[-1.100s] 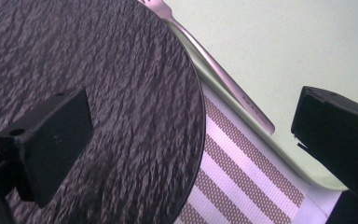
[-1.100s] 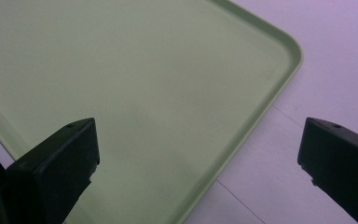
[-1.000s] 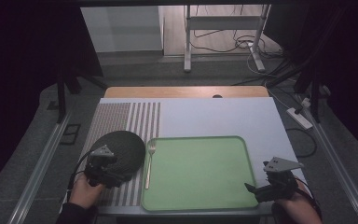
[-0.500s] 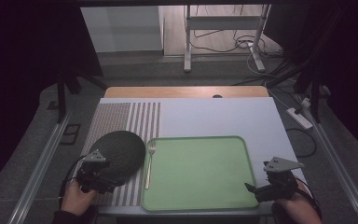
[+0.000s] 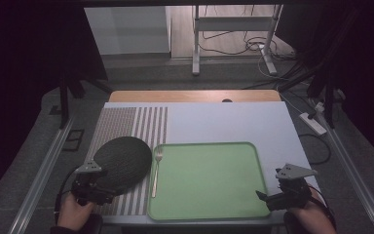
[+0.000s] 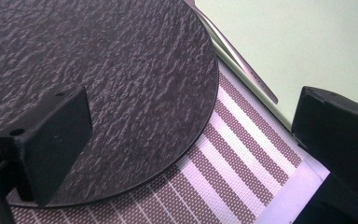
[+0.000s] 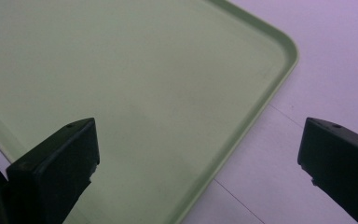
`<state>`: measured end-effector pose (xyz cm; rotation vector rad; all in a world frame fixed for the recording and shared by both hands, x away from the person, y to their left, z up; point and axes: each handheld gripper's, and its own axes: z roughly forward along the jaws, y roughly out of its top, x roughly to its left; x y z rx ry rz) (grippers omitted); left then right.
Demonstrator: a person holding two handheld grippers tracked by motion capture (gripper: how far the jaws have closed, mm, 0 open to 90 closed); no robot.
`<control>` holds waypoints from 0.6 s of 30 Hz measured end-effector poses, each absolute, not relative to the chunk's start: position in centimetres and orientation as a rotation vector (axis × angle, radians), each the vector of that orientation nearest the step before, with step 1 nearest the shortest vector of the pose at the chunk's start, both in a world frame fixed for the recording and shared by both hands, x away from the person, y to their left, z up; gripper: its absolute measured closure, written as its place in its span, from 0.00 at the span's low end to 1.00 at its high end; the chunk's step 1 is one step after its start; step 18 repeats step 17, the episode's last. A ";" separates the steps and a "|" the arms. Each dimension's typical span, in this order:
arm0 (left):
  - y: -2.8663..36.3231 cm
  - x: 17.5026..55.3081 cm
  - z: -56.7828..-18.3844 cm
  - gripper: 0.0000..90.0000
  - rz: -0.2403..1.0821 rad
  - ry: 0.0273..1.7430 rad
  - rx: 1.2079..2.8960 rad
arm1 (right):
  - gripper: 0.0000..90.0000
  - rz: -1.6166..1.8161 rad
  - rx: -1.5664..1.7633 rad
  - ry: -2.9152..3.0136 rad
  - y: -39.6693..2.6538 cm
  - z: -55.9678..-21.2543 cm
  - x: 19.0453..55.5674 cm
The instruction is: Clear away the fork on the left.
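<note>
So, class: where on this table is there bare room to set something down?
The green tray is bare inside; so is the table beyond it. Crowded: the striped mat, where the dark plate, fork and left claw sit.

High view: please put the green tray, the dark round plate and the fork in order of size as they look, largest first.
1. Green tray, clearly the largest.
2. Dark round plate.
3. Fork, long but very thin, the smallest.
</note>
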<state>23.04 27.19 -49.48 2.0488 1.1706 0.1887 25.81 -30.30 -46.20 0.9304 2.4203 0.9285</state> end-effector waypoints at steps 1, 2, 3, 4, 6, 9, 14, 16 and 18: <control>27.3 23.0 -49.5 0.00 0.192 1.173 2.050 | 0.00 0.929 0.931 2.420 -30.3 -46.2 25.8; 27.3 22.9 -49.4 0.00 0.193 1.175 2.047 | 0.00 0.928 0.931 2.420 -30.3 -46.2 25.8; 27.4 22.8 -49.4 0.00 0.195 1.176 2.045 | 0.00 0.928 0.932 2.419 -30.3 -46.2 25.8; 27.4 22.7 -49.4 0.00 0.198 1.176 2.041 | 0.00 0.928 0.932 2.419 -30.3 -46.2 25.8; 27.6 22.5 -49.4 0.00 0.206 1.179 2.040 | 0.00 0.927 0.933 2.419 -30.3 -46.2 25.8; 27.8 22.3 -49.4 0.00 0.219 1.182 2.037 | 0.00 0.929 0.932 2.419 -30.3 -46.2 25.8; 28.1 22.1 -49.4 0.00 0.212 1.179 2.014 | 0.00 0.927 0.932 2.422 -30.2 -46.2 25.8; 28.1 22.1 -49.4 0.00 0.206 1.179 2.011 | 0.00 0.925 0.929 2.423 -30.2 -46.2 25.8; 28.1 22.2 -49.4 0.00 0.201 1.178 2.011 | 0.00 0.924 0.927 2.424 -30.2 -46.2 25.8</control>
